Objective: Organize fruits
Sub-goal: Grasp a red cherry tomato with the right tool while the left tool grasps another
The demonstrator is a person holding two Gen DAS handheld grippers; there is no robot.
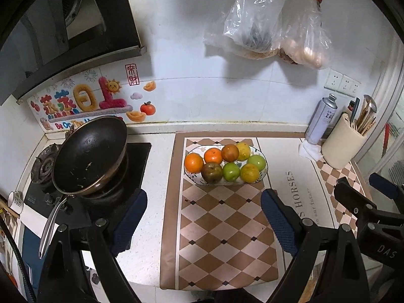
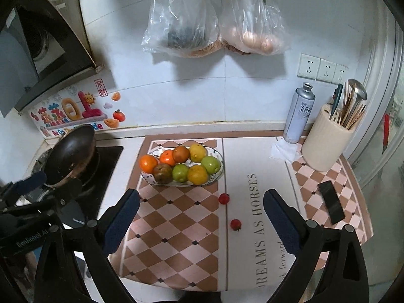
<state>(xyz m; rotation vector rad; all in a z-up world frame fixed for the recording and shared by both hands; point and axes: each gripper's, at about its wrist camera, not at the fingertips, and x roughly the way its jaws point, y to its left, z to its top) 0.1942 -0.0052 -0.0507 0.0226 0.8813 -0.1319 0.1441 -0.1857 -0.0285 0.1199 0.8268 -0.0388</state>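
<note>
Hovering above the table (image 2: pixel 252 151), I have both claws spread wide and empty: left claw (image 1: pixel 203 217), right claw (image 2: pixel 202 217). The oval dish (image 1: pixel 262 174) sits on the checkered mat (image 1: pixel 222 240), piled with eight fruits (oranges, green apples, a yellow lemon, brownish ones). Two small red fruits, one (image 2: pixel 224 198) nearer the dish and another (image 2: pixel 235 224) closer to me, lie loose on the mat, apart from the dish.

White tiled kitchen wall (image 2: pixel 252 96), triple socket (image 2: pixel 322 69), black range hood (image 1: pixel 75 25), checkered counter mat (image 2: pixel 176 227).
</note>
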